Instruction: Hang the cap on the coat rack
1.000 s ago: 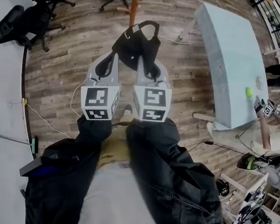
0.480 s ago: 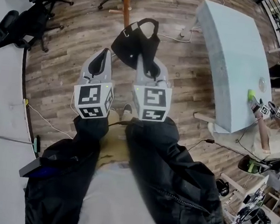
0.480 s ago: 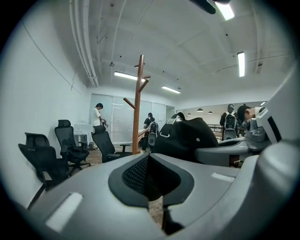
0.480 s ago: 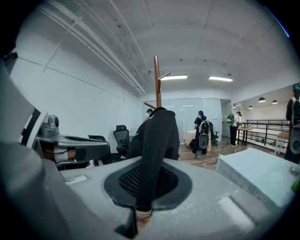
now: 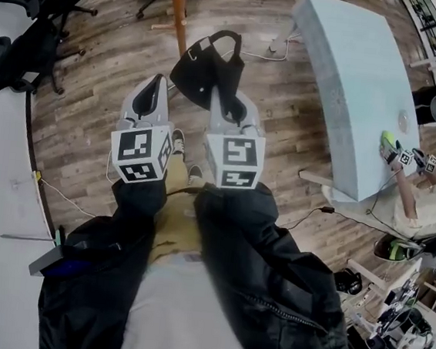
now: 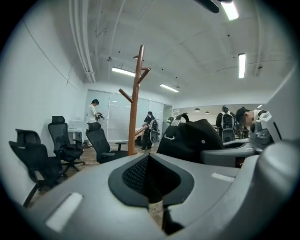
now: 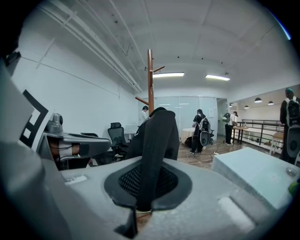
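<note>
Head view: left gripper (image 5: pixel 153 82) moved off cap (image 5: pixel 199 70).

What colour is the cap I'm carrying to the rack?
Plain black. The cap shows best in the head view.

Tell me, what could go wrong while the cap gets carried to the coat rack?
1. Only the right gripper pinches the cap, and just by one thin edge, so it could slip out and drop to the floor. The left gripper is shut and empty, so it probably couldn't catch it.
2. The coat rack has only a few short pegs, set high up. The cap might miss a peg or slide off.
</note>
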Motion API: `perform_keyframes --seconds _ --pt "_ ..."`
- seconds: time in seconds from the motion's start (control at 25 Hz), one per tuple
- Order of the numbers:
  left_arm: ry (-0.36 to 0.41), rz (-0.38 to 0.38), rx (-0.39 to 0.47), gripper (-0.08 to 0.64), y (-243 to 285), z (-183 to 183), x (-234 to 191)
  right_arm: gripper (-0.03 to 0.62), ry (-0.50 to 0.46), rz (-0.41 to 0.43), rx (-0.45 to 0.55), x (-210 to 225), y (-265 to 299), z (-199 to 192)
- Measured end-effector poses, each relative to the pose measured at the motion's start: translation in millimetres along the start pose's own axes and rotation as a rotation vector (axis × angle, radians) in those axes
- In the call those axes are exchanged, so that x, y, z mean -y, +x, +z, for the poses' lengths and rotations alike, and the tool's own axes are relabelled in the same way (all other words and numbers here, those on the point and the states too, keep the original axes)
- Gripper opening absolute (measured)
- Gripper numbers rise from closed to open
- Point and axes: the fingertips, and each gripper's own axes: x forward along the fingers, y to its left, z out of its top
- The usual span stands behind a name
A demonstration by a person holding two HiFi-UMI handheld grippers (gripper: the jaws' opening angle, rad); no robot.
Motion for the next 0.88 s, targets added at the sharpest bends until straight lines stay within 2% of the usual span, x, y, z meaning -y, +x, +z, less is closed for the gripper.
perform_keyframes --seconds 0.24,0.56,0.88 --pt "0.000 -0.061 0.027 -0.006 46.3 21.6 0.2 0.011 -0.013 -0.067 0.007 35.0 30.4 18.1" --pt "-0.004 -0.101 0.030 -0.006 96.3 38.1 -27.1 0.012 -0.053 -0.059 -0.016 45.7 79.1 33.5" --pt "-0.012 -0.140 0.017 -0.006 129.8 44.4 -44.4 0.012 -0.047 -0.123 -0.066 69.1 109.6 33.3"
